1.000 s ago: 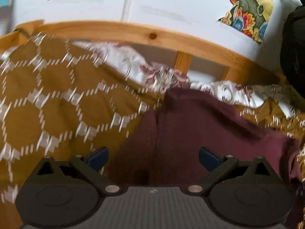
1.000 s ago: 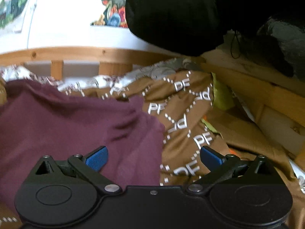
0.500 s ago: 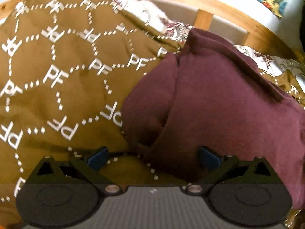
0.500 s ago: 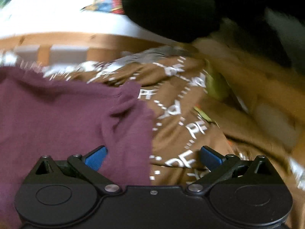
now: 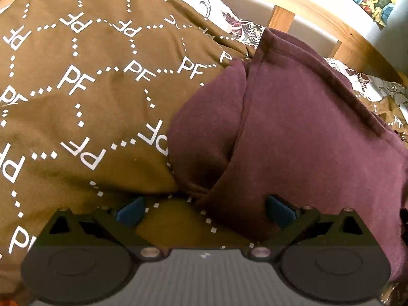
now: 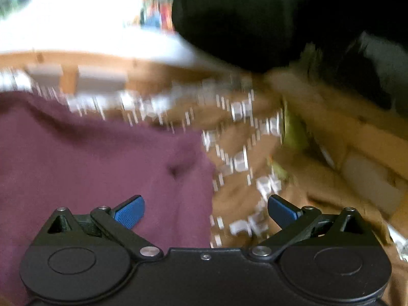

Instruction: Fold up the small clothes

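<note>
A maroon garment (image 5: 293,127) lies spread on a brown blanket (image 5: 76,89) printed with white letters, one sleeve folded in along its left side. My left gripper (image 5: 204,210) is open, low over the garment's near left corner, with its right blue fingertip (image 5: 279,211) over the cloth and the other over the blanket. In the blurred right wrist view the same garment (image 6: 89,165) fills the left half. My right gripper (image 6: 205,210) is open and straddles the garment's right edge, with nothing held.
A wooden bed rail (image 5: 318,17) with slats runs along the far side, a white wall behind it. A floral sheet (image 5: 229,17) shows at the blanket's far edge. A black bulky mass (image 6: 255,17) hangs at the upper right. Wooden boards (image 6: 357,132) lie to the right.
Both grippers have dropped lower and closer to the garment. The left view tilted down from the wall onto the blanket. The right view is now blurred by motion. Both stayed open.
</note>
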The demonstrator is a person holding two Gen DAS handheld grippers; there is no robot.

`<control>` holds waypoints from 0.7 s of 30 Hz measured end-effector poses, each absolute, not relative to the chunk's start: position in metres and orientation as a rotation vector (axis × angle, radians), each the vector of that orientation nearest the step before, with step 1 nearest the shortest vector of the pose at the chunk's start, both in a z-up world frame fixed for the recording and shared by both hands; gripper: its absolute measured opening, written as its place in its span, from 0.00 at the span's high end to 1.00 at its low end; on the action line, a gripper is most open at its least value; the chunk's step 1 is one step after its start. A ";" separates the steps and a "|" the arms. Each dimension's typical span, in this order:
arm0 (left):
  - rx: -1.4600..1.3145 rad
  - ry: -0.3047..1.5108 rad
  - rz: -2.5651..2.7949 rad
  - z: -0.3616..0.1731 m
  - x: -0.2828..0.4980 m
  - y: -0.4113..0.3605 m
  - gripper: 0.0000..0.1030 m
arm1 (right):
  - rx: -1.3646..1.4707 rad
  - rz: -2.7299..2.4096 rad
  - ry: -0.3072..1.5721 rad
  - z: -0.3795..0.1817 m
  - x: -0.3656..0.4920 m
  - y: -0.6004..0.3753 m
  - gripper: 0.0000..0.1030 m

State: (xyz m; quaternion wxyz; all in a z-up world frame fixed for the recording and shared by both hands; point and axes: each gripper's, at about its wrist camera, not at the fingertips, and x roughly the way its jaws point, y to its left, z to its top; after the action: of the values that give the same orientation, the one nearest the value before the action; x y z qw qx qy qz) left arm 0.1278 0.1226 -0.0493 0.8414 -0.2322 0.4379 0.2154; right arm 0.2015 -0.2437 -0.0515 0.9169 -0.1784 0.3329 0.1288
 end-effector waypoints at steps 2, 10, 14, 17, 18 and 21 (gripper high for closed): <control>-0.489 0.926 0.454 -0.050 0.128 0.123 0.00 | -0.327 0.273 0.741 -0.062 0.208 -0.251 0.01; -0.492 0.926 0.450 -0.050 0.128 0.125 0.00 | -0.288 0.292 0.734 -0.062 0.207 -0.258 0.00; -0.489 0.929 0.451 -0.049 0.128 0.123 0.00 | -0.282 0.295 0.736 -0.063 0.207 -0.258 0.00; -0.483 0.929 0.457 -0.048 0.128 0.122 0.00 | -0.280 0.295 0.738 -0.064 0.207 -0.259 0.00; -0.482 0.929 0.458 -0.048 0.128 0.122 0.00 | -0.279 0.295 0.739 -0.064 0.208 -0.259 0.00; -0.478 0.930 0.460 -0.048 0.129 0.121 0.00 | -0.277 0.296 0.739 -0.064 0.208 -0.259 0.00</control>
State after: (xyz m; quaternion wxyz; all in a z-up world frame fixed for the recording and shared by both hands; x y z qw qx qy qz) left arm 0.1288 0.1213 -0.0484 0.8411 -0.2264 0.4402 0.2179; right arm 0.2076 -0.2595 -0.0643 0.9125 -0.1346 0.3587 0.1438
